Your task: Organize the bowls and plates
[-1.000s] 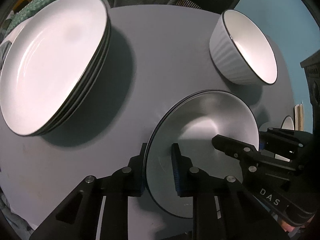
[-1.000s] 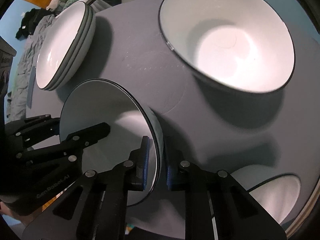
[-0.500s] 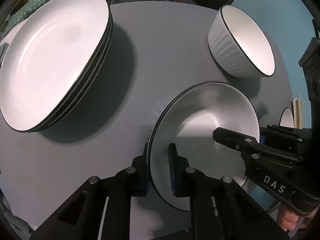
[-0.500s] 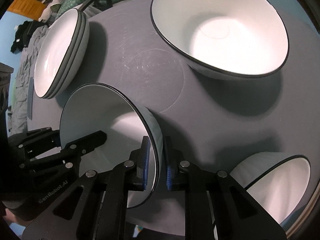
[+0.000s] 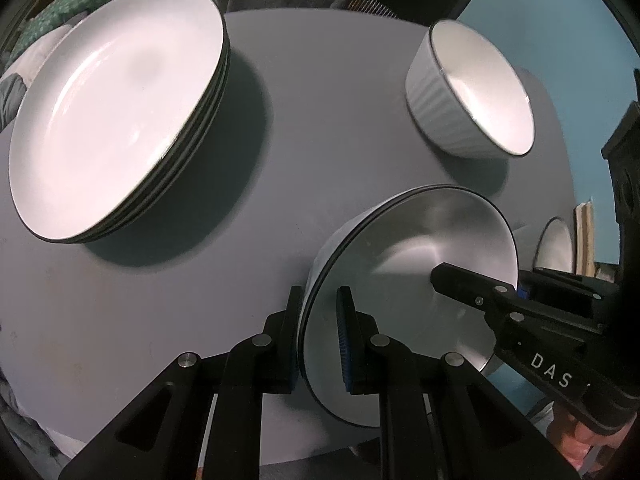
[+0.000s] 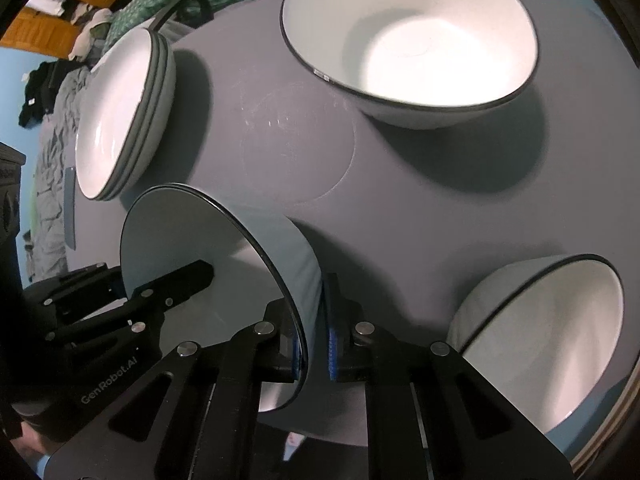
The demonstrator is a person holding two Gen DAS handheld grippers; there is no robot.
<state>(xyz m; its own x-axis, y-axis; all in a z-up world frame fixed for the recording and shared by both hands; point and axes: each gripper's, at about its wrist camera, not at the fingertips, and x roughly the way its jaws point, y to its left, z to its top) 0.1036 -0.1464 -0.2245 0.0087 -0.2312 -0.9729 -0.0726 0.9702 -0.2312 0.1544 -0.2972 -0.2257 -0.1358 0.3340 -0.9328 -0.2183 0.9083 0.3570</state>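
Gripping opposite rims of one small plate [image 5: 412,280], the left gripper [image 5: 318,340] and right gripper [image 6: 314,340] each pinch its edge between blue pads; it sits near the front edge of the grey round table [image 5: 320,120]. All the dishes look empty. A stack of large plates [image 5: 116,108], about four rims showing, stands at the left. Two white bowls appear: a ribbed one [image 6: 408,36] at the back, another [image 6: 548,332] at the right. Lettering reads "DAS" and "GenRobot.AI".
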